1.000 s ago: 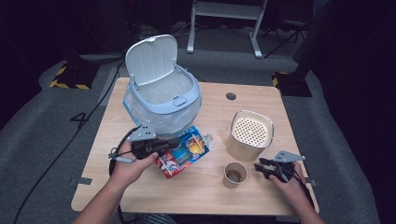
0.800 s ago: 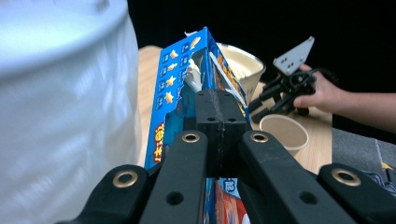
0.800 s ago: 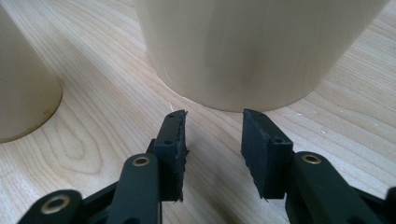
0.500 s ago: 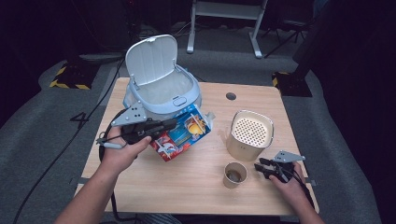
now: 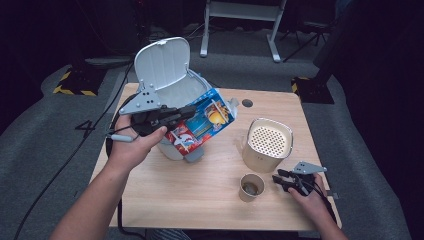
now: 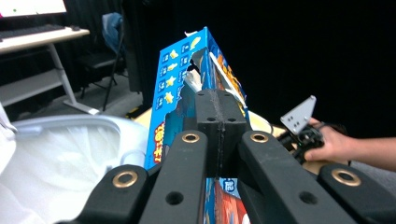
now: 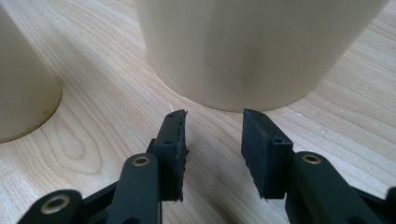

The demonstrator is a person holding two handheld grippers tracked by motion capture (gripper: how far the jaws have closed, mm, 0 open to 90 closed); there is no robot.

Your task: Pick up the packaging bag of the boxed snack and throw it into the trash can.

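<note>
While the bin (image 5: 172, 90) stands with its lid up just beneath it, the left gripper (image 5: 187, 113) is clenched on a blue box (image 5: 207, 120) that juts past its jaws. Resting on the wooden table (image 5: 200, 195), the right gripper (image 5: 278, 178) gapes, empty, just short of the cream container (image 5: 267, 145), a small cup (image 5: 251, 186) beside.

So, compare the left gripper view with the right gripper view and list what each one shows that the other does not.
Left gripper view alone: the left hand-held gripper, pads pressed together on the torn blue carton, held above the white-lined bin; farther off, the person's other hand with its hand-held gripper's grey plate.

Right gripper view alone: the right hand-held gripper, jaws apart with nothing between them, low over the wooden table, facing the base of the cream container, with the paper cup at the left edge.

Shared: each looks along a pair of black jaws.
</note>
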